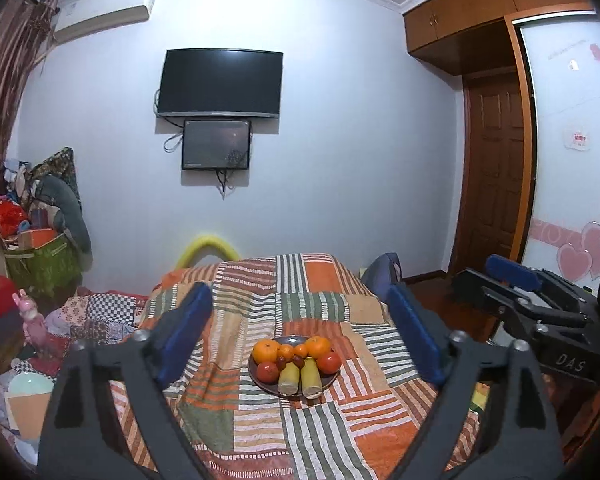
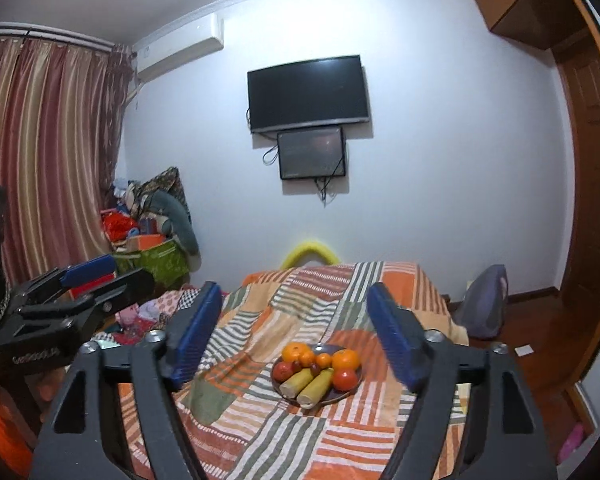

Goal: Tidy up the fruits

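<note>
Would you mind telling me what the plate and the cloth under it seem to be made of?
Plate: probably glazed ceramic; dark, smooth rim with a faint sheen, though metal is possible. Cloth: soft woven fabric, matte, striped patchwork print, creased and draped over the edges.

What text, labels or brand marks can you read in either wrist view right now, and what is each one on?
"DAS": on the black body of the right gripper, seen in the left wrist view.
Raised lettering on the left gripper body, right wrist view: too blurred to read.
Red-and-white sign and faint line of script on the wardrobe door: too small to read.
Nothing readable on the television.
</note>
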Tool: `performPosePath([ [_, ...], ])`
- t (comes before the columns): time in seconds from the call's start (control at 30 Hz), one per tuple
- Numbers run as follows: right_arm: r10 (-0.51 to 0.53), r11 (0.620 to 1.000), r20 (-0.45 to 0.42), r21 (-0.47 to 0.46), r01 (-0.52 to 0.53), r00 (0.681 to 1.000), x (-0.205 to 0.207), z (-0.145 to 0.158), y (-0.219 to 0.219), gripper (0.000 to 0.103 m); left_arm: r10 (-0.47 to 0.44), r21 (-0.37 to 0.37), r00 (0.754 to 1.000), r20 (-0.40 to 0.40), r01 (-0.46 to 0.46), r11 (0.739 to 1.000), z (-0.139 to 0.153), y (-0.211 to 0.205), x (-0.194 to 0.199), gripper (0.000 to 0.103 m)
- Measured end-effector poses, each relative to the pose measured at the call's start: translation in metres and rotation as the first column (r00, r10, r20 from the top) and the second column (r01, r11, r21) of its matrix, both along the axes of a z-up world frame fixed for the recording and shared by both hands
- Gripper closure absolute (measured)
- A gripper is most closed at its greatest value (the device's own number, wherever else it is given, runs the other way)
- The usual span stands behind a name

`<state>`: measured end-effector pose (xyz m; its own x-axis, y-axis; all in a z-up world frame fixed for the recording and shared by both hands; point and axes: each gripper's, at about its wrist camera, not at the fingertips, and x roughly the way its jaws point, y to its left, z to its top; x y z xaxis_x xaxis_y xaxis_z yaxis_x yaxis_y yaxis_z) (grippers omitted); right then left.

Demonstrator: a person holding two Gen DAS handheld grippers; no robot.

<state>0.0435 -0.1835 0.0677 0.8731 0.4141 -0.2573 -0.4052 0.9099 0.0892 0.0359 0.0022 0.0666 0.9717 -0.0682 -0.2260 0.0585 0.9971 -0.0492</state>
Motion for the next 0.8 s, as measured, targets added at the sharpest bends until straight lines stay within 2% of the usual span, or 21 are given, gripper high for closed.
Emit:
performPosePath([
  [0.17, -0.024, 1.000, 0.013, -0.007, 0.024, 1.000, -0.005, 0.000, 0.002, 0.012, 0.023, 0.012, 0.999, 0.023, -0.023, 1.000, 0.002, -0.002, -0.010, 0.002],
  [0.3, -0.042, 0.999, 0.030, -0.014, 0.042, 0.999, -0.011, -0.002, 0.002, 0.000, 0.033, 0.025, 0.999, 0.039, -0.034, 0.999, 0.001, -0.001, -0.014, 0.001],
  [0.8, -0.065, 0.998, 0.036, -0.015, 0.066, 0.997, -0.022, -0.008, 0.000, 0.000, 0.012, 0.022, 0.999, 0.037, -0.013, 1.000, 0.001, -0.003, -0.020, 0.000],
])
